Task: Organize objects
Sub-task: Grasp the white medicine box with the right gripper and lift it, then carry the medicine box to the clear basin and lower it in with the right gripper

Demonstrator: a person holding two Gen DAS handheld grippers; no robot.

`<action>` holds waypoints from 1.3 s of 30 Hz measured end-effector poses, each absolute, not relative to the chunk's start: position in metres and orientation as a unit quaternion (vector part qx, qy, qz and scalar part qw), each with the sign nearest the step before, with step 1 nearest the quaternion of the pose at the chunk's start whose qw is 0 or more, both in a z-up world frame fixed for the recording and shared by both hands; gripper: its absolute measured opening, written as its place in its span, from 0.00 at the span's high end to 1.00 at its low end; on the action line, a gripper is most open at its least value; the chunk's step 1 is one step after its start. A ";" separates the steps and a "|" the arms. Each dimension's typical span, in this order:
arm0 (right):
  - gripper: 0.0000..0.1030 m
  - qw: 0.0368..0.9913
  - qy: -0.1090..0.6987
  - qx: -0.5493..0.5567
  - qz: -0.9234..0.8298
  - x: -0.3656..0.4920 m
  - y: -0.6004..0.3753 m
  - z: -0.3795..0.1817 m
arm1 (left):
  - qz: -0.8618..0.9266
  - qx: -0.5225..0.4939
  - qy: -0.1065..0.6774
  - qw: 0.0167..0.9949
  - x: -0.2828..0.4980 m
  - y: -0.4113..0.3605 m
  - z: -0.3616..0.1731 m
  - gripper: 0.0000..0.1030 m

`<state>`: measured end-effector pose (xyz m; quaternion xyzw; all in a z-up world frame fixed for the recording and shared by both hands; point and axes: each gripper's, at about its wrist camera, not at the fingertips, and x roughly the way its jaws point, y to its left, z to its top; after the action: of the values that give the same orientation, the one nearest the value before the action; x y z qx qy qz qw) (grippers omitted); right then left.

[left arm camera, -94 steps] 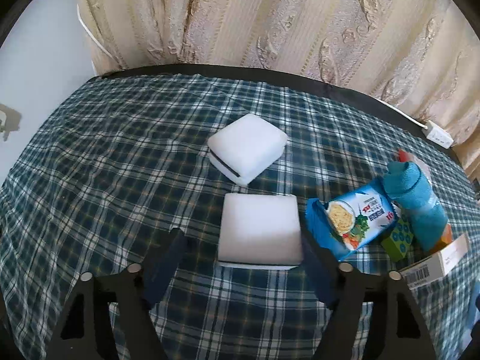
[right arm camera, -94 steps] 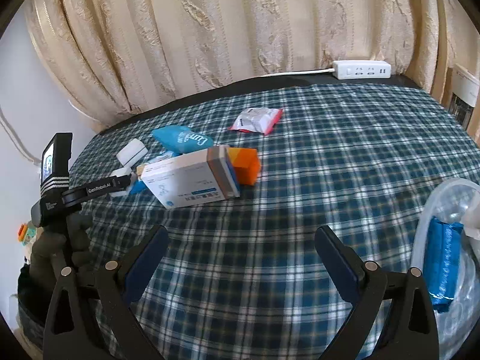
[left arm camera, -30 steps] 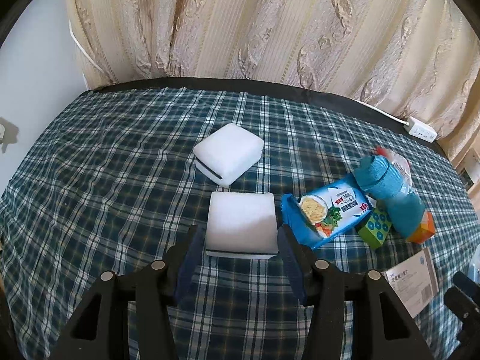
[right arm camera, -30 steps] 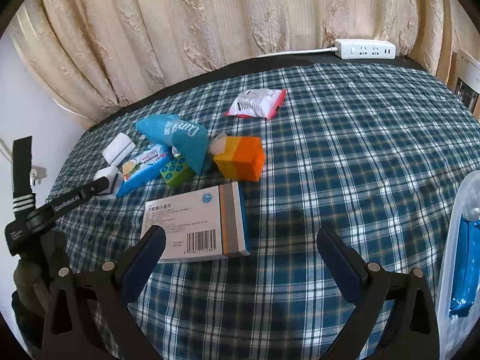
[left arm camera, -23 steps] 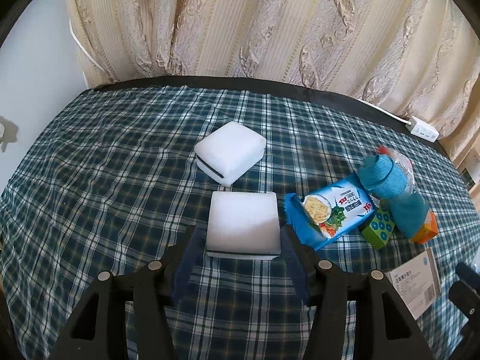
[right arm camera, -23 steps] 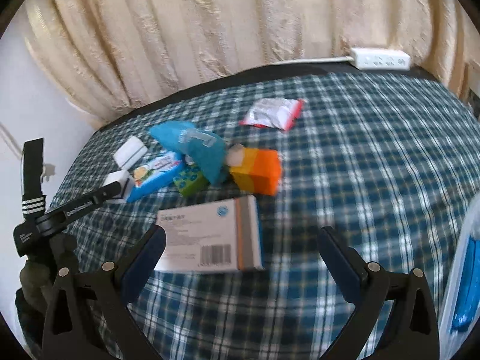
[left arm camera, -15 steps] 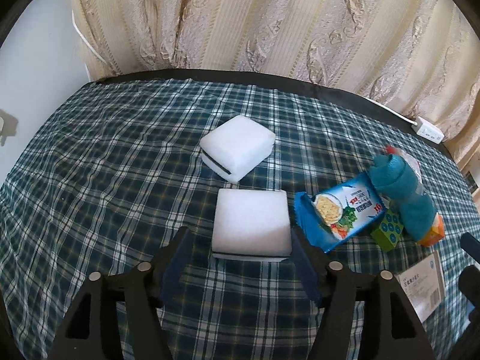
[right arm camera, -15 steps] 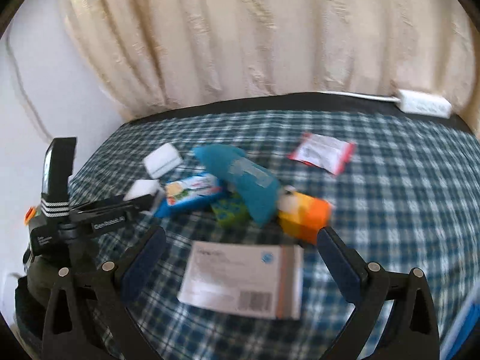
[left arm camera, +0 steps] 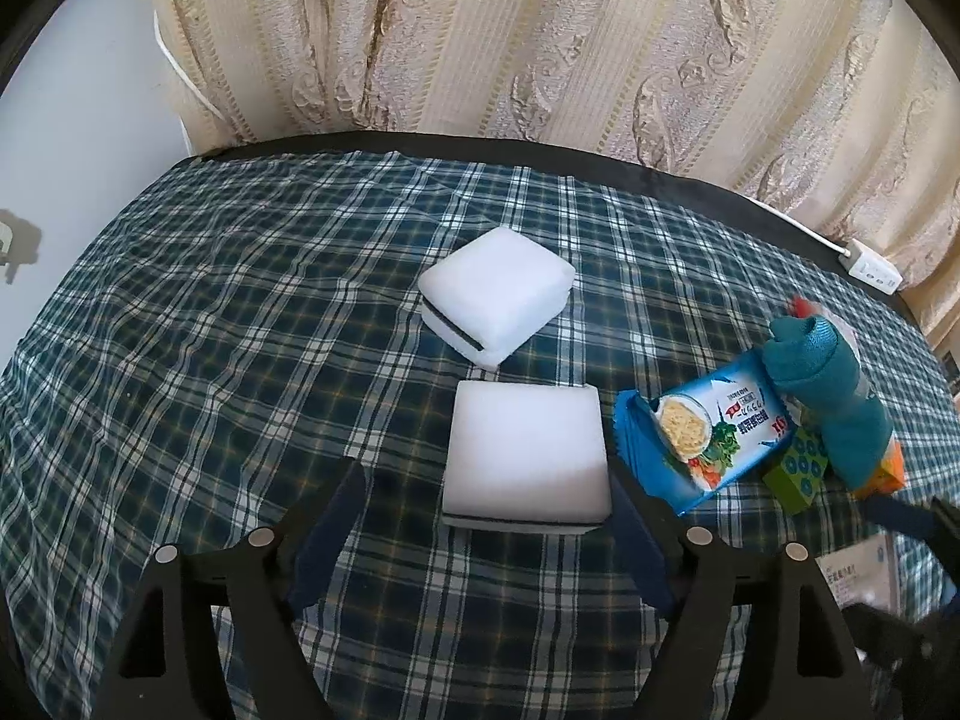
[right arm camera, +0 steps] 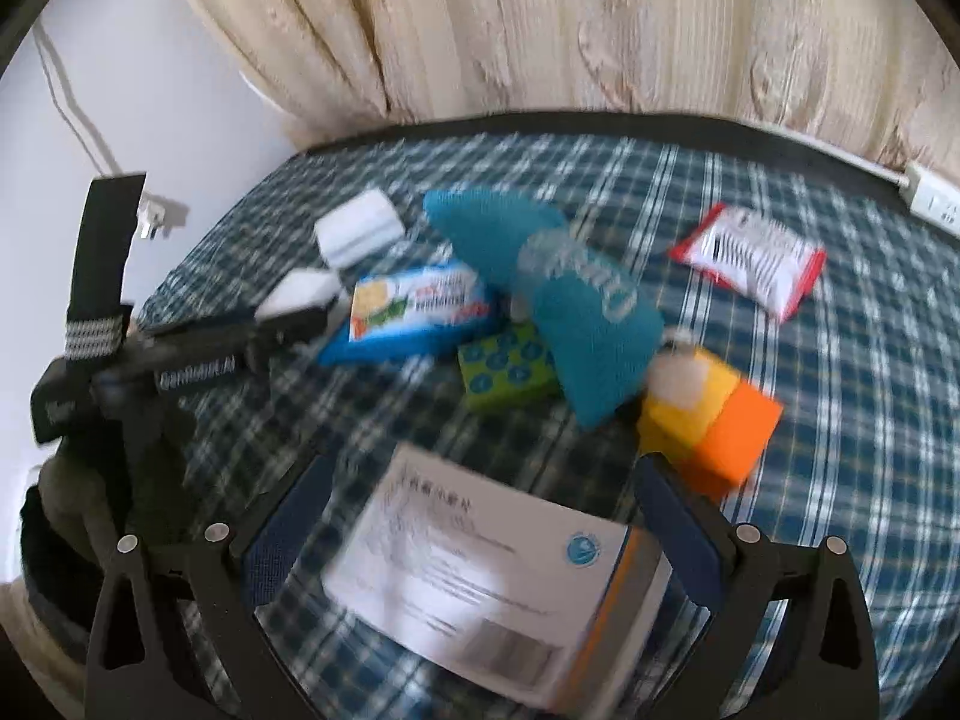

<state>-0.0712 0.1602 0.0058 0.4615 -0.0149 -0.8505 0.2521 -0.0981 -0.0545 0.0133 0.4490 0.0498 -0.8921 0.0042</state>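
Since 1 second ago, my left gripper (left arm camera: 483, 516) has let go of the near white sponge (left arm camera: 527, 461); its fingers are opening, the sponge lying between them on the plaid table (left arm camera: 240, 324), untouched. A 2nd white sponge (left arm camera: 495, 303) sits just beyond. My right gripper (right arm camera: 480, 516) has swung over the white medicine box (right arm camera: 498, 594), fingers wide, nothing held. Beside it: noodle packet (right arm camera: 414, 306), teal pouch (right arm camera: 570, 300), orange block (right arm camera: 714, 420).
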 end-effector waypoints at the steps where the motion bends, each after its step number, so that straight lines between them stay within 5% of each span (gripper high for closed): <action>1: 0.02 0.255 -0.014 0.465 -0.848 -0.068 0.162 0.005 | -0.892 0.449 0.049 0.004 -0.098 -0.055 0.013 0.20; 16: 0.03 0.271 0.030 0.465 -0.842 -0.001 0.150 0.001 | -0.891 0.450 0.062 0.009 -0.101 -0.058 0.011 0.15; 26: 0.29 0.204 0.069 0.438 -0.873 -0.014 0.139 -0.001 | -0.889 0.455 0.052 0.013 -0.102 -0.058 0.009 0.15; 29: 0.37 0.191 0.078 0.434 -0.877 -0.014 0.137 -0.001 | -0.890 0.453 0.047 0.009 -0.101 -0.053 0.009 0.22; 36: 0.37 0.185 0.056 0.433 -0.880 -0.013 0.140 0.000 | -0.895 0.446 0.023 -0.012 -0.095 -0.039 0.013 0.47; 39: 0.37 0.183 0.046 0.434 -0.881 -0.010 0.141 0.000 | -0.895 0.445 0.021 -0.016 -0.095 -0.038 0.014 0.49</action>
<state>-0.0098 0.1413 0.0003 0.4343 0.0464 -0.8807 0.1833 -0.0947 -0.0376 0.0142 0.4453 0.0209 -0.8950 -0.0160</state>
